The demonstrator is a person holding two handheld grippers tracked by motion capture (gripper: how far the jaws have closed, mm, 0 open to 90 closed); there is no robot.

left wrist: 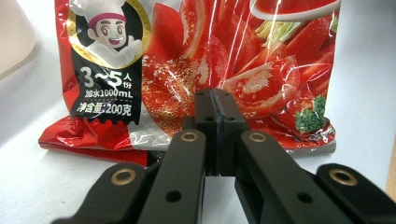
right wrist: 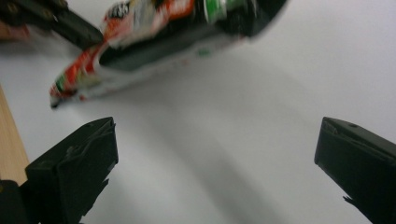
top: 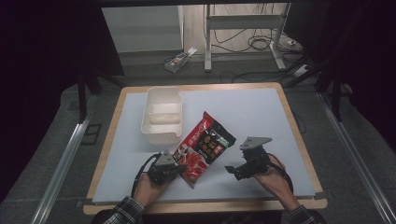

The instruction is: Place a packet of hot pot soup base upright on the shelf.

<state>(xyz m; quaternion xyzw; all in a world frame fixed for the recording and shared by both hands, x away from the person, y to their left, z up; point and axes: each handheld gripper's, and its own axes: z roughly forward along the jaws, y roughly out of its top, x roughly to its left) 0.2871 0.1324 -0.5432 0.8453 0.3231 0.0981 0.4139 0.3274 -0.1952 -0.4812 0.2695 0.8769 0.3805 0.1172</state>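
In the high view we see the red sauce packet [top: 204,146] lying slantwise at the lower middle of the frame on the white tabletop [top: 261,116], its upper end pointing toward the upper right and its lower end toward the lower left. The left tongs [top: 176,164] sit at the lower left of centre, at the packet's lower end, with a hand [top: 148,184] behind them. In the left gripper view the left tongs [left wrist: 216,105] stand with their jaws pressed together, no gap between the pads, their tips over the packet's [left wrist: 205,65] bottom edge (whether a fold of the film is pinched between them we cannot tell, since the jaws hide that spot). The packet there takes up the upper half of the frame, with a cartoon chef at the upper left and tomato slices across the middle.

The right tongs [top: 232,169] are at the lower right of centre in the high view, just beside the packet and apart from it. In the right gripper view the right tongs [right wrist: 217,163] are spread wide with only bare tabletop between the jaws; the packet [right wrist: 140,32] lies blurred along the top of the frame, one corner raised.

A white plastic container [top: 161,115] stands at the upper left of the tabletop, just beside the packet's upper end.
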